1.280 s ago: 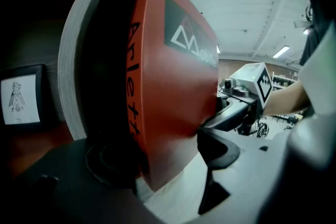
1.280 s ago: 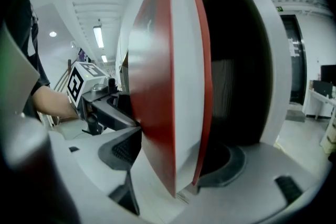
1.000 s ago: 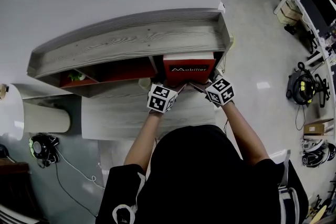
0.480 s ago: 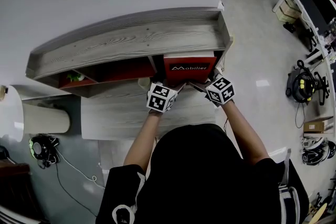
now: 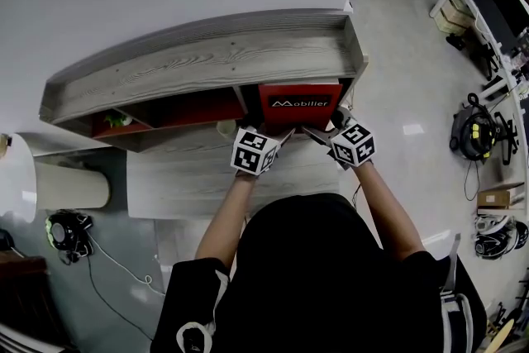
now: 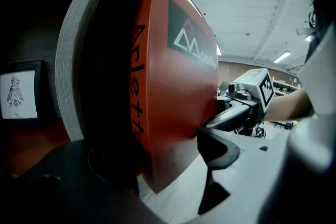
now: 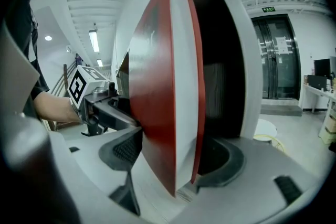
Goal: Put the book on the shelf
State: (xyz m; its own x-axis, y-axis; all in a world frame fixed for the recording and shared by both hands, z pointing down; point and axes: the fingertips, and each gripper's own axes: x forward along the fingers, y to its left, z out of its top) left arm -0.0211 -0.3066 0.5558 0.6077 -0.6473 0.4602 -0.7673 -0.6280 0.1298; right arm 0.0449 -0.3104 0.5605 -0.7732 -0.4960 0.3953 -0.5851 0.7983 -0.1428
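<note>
The red book [image 5: 299, 102] sat at the mouth of the right-hand compartment of the grey wooden shelf [image 5: 207, 62]. Its titled cover faced up and back toward the person, and its upper edge was tucked under the shelf's top board. Its broad face filled most of the opening between the inner divider [image 5: 241, 101] and the right side wall. The spine lay on the person's left and the white page edges on the right. The left hand-held gripper [image 6: 163, 157] was clamped across the book's thickness at the lower spine corner, one jaw on the cover and the other behind it. The right hand-held gripper [image 7: 173, 157] was pinched the same way over the lower corner on the page-edge side. Neither showed slack around the book. Both came in from the near side just above the desk [image 5: 198, 178], so the book lay straight ahead of them and neither hand was clearly closer. Seating it probably called for an even push from both, directly away from the person. Too much push from one side could skew it against the divider or wall.
</note>
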